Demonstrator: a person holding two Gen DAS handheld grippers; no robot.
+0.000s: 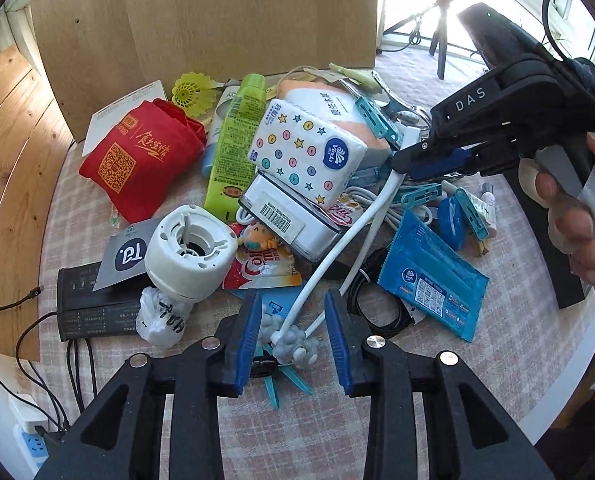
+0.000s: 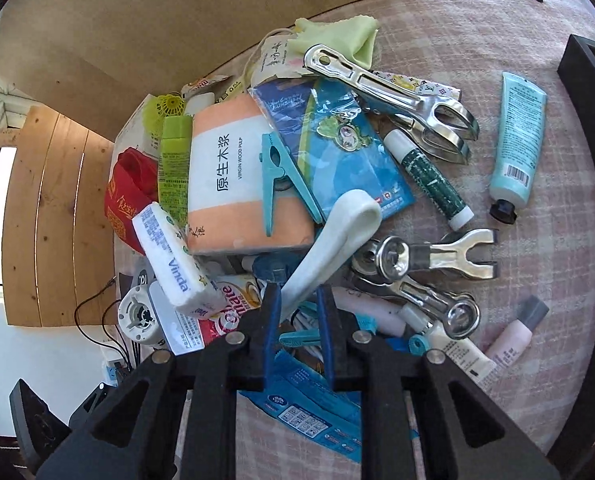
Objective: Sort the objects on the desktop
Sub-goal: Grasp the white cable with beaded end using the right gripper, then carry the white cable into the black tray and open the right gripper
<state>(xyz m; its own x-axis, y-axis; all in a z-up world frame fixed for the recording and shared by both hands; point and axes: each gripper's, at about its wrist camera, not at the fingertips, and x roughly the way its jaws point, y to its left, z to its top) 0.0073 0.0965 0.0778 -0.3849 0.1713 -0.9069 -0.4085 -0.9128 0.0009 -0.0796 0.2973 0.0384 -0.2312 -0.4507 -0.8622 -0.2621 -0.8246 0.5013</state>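
Note:
A heap of small items lies on a checked tablecloth [image 1: 509, 336]. My right gripper [image 2: 297, 300] is shut on the looped handle of a long white massager [image 2: 333, 232]. It also shows in the left wrist view [image 1: 417, 160], where the white massager [image 1: 361, 232] slopes down to its grey knobbed head [image 1: 293, 342]. My left gripper [image 1: 293, 336] is open, its blue pads on either side of that head without touching it. Under the wand lie a starred tissue pack [image 1: 309, 152], a white box [image 1: 293, 220] and a blue wipes packet [image 1: 433, 276].
A red bag [image 1: 141, 156], a green bottle [image 1: 237, 140] and a white round device [image 1: 189, 248] lie left. Metal clips [image 2: 409, 92], a glue stick [image 2: 429, 178] and a blue tube [image 2: 517, 136] lie right. A cardboard panel [image 1: 201, 16] stands behind. A black charger [image 1: 89, 304] with cables sits front left.

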